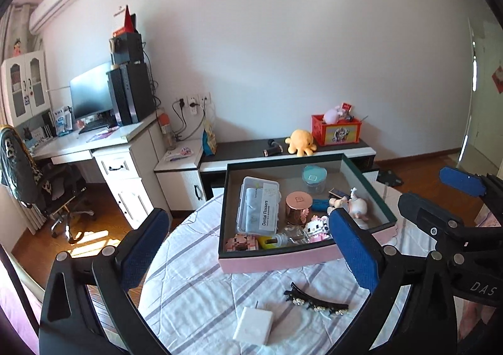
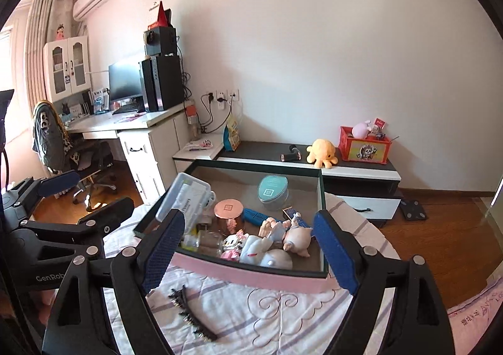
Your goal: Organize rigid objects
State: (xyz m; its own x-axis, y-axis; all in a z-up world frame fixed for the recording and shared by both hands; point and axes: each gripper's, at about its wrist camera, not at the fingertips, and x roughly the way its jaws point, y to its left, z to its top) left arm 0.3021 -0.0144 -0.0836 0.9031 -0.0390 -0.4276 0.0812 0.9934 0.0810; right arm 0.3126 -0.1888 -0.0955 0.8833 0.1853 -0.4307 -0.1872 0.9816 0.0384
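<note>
A pink box with a dark rim stands on a round table with a striped white cloth. In it lie a clear dental flossers case, a rose-gold jar, a teal-lidded jar, block toys and a doll. In front of the box lie a black jewelled hair clip and a white adapter. My left gripper hangs open above the near table, holding nothing. My right gripper is open and empty too, over the box's front wall, with the hair clip below it.
Each gripper shows in the other's view, the right gripper and the left gripper side by side. Behind the table stands a low cabinet with a yellow plush octopus and a red crate. A desk and chair are at left.
</note>
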